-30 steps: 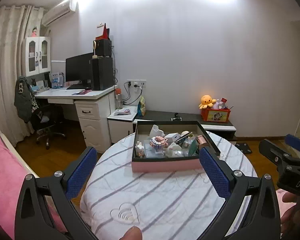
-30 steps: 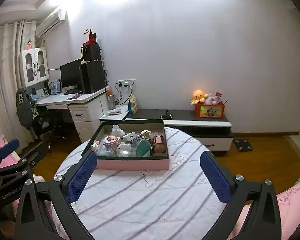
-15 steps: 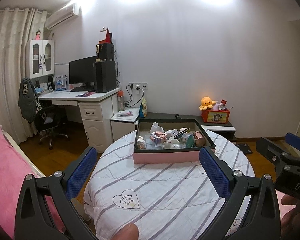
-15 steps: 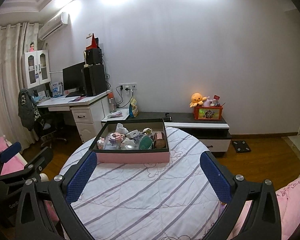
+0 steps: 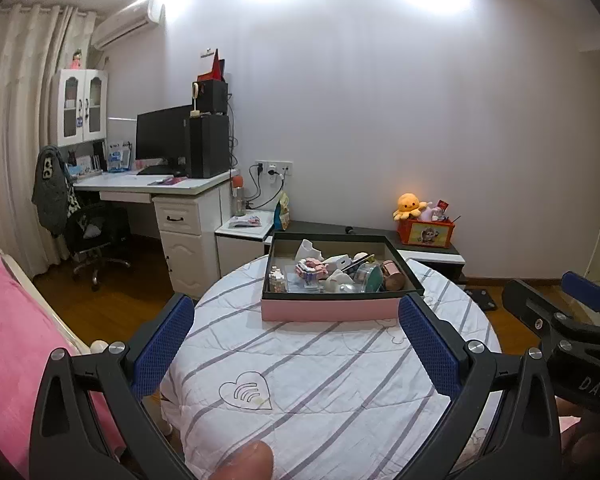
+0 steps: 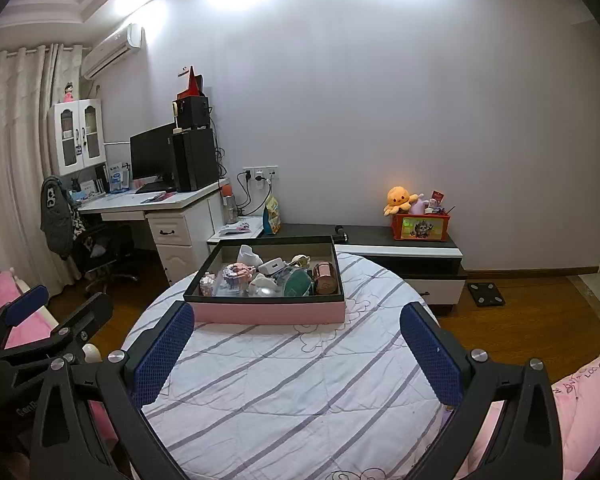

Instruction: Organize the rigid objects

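Bedroom walls and a white desk [image 5: 148, 188] at far left frame a round table [image 5: 332, 380] under a striped cloth. On its far side sits a pink box [image 5: 332, 308] crowded with small rigid objects [image 6: 268, 276]. Near the viewer, the left gripper [image 5: 296, 344] and right gripper [image 6: 296, 352] hover over the cloth, each with blue pads spread wide apart, empty.

Bright overhead light, blown-out glare high on the wall [image 5: 380, 100], sharp focus mid-frame, strong fisheye bending, dark vignetted corners
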Available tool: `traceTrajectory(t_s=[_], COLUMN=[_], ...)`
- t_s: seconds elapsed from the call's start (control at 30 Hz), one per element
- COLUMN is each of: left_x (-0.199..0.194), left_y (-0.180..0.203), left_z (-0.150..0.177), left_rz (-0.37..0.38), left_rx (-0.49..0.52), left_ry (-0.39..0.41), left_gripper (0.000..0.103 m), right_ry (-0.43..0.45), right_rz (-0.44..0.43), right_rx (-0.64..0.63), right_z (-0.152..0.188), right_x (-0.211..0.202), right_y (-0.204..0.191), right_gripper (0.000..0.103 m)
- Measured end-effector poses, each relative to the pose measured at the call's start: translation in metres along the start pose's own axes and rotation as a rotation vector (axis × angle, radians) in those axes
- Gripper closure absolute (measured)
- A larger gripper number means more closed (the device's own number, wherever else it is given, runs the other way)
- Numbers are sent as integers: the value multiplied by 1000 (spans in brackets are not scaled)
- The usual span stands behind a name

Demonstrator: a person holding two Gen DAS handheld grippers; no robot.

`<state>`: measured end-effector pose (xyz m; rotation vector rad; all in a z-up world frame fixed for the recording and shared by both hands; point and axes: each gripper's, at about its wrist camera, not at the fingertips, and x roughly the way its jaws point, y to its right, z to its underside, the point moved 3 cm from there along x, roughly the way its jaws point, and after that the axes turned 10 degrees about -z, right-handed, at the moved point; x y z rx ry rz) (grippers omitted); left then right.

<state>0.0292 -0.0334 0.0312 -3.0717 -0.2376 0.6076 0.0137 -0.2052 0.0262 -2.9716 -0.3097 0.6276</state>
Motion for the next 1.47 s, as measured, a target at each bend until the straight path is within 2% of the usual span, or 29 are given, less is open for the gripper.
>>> traceTrajectory(t_s=[0.43,1.47], left_x=[-3,5], left_y=[2,-8], left_z=[0,5], left_rz=[-31,20], left_rx=[33,-1], left_ry=[16,-15], left_gripper=[0,0], right_ry=[2,-1], right_rz=[3,13], right_rx=[-6,-7], right_z=[-1,-3], right_x=[-2,-2], right_y=[-2,0], right_gripper=[0,0])
